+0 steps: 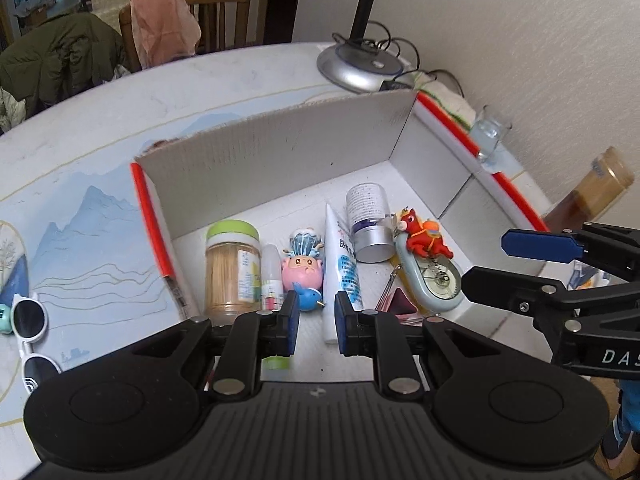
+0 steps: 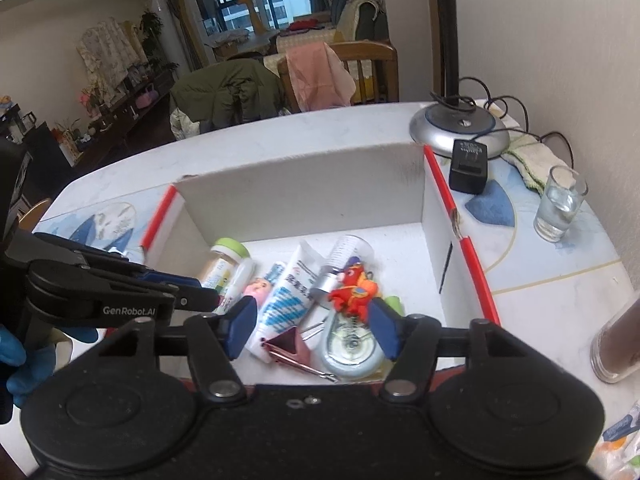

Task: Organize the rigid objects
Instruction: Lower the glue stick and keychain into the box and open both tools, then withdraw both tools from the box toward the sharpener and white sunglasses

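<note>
A white cardboard box (image 1: 280,152) with red edges holds a toothpick jar (image 1: 231,264), a small dropper bottle (image 1: 271,276), a pink figurine (image 1: 305,268), a white tube (image 1: 340,264), a silver-capped bottle (image 1: 369,220), a red horse toy (image 1: 424,236) on a correction tape (image 1: 434,280), and a maroon binder clip (image 1: 400,300). My left gripper (image 1: 317,322) hangs open and empty over the box's near edge. My right gripper (image 2: 312,326) is open and empty above the clip (image 2: 286,344) and tape (image 2: 350,344). The box wall (image 2: 304,188) shows in the right wrist view too.
White sunglasses (image 1: 28,328) lie on the table left of the box. A lamp base (image 2: 460,128), a black adapter (image 2: 468,166), a glass of water (image 2: 560,208) and a brown jar (image 2: 620,344) stand right of the box. Chairs with clothes stand behind the table.
</note>
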`<state>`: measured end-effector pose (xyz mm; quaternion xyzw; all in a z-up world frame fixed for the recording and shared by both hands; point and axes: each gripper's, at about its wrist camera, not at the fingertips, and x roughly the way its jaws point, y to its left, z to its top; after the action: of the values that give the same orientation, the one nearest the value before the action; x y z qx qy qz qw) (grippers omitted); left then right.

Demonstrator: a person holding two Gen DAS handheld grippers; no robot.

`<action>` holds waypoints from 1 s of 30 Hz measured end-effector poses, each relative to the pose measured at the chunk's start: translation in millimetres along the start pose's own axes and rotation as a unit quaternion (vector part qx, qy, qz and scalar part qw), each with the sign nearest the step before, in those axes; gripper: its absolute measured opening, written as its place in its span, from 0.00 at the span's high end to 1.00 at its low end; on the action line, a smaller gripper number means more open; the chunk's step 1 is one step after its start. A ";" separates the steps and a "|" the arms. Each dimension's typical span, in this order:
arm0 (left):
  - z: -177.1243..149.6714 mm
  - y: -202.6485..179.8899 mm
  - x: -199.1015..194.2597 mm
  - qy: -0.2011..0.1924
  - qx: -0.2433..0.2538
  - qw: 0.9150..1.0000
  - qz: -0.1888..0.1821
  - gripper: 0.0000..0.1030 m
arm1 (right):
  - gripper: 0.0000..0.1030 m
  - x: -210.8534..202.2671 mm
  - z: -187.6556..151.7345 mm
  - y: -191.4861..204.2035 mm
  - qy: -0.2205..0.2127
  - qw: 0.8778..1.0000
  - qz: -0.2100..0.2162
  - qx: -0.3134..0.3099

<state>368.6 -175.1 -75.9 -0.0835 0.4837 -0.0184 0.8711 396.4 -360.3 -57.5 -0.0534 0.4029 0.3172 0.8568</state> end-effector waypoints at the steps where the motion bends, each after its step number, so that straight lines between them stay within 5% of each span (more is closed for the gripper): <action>1: -1.7 0.3 -4.5 -0.004 0.002 1.000 -0.002 0.83 | 0.39 -2.5 0.1 2.5 -0.002 1.000 0.001 0.000; 26: -59.1 75.8 -121.5 -0.107 -0.013 0.994 0.012 0.82 | 0.18 -47.8 -14.0 120.5 -0.044 0.999 0.027 -0.013; 29: -67.3 91.4 -134.1 -0.116 -0.017 0.993 0.015 0.52 | 0.17 -46.7 -16.2 137.5 -0.042 0.998 0.035 -0.014; 30: -70.8 96.5 -138.6 -0.122 -0.018 0.992 0.019 0.34 | 0.16 -46.6 -17.8 144.2 -0.042 0.998 0.035 -0.015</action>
<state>230.4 -73.4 -12.1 -0.0916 0.3754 0.0171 0.9222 278.0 -275.4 -12.0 -0.0386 0.3634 0.3554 0.8603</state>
